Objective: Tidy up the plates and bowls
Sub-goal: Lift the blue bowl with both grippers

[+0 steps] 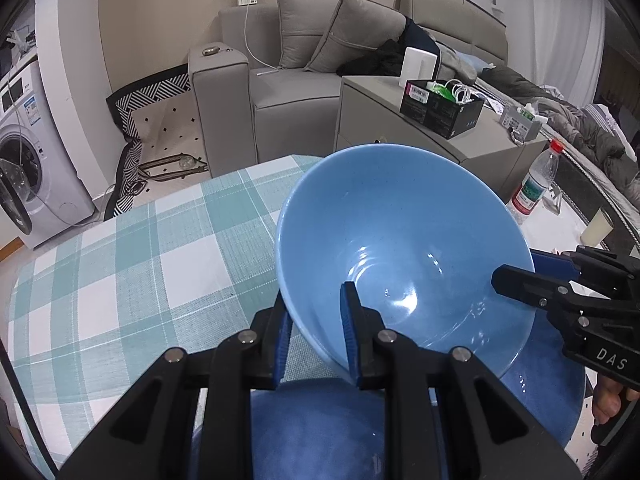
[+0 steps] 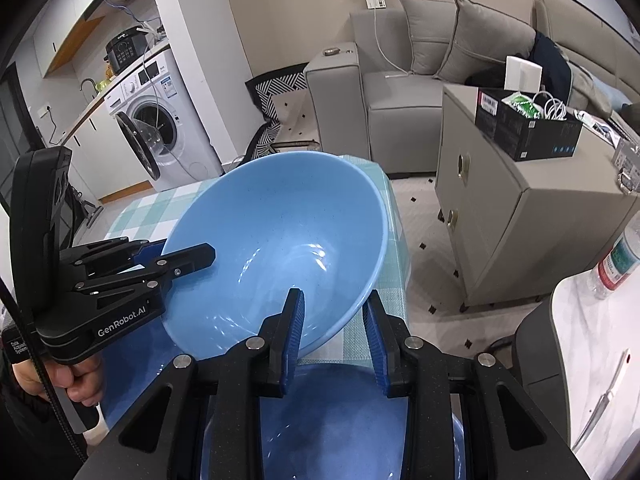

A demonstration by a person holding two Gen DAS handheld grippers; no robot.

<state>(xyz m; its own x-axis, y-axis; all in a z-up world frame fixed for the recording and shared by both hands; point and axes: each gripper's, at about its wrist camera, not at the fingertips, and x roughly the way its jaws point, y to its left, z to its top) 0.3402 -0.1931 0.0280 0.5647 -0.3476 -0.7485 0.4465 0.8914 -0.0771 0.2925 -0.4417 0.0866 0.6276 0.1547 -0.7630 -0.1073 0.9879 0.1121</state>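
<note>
Light blue bowl (image 1: 400,248) held tilted above dark blue plate (image 1: 540,392), near edge of checkered table (image 1: 120,260). Left claw (image 1: 316,332) and right claw (image 2: 334,330) both clenched on opposite rims. Level the bowl, lower both together onto plate centre, then release evenly.

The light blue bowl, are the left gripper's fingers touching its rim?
Touching. In the left wrist view the left gripper straddles the rim of the light blue bowl, one finger inside and one outside, pressed against the wall.
</note>
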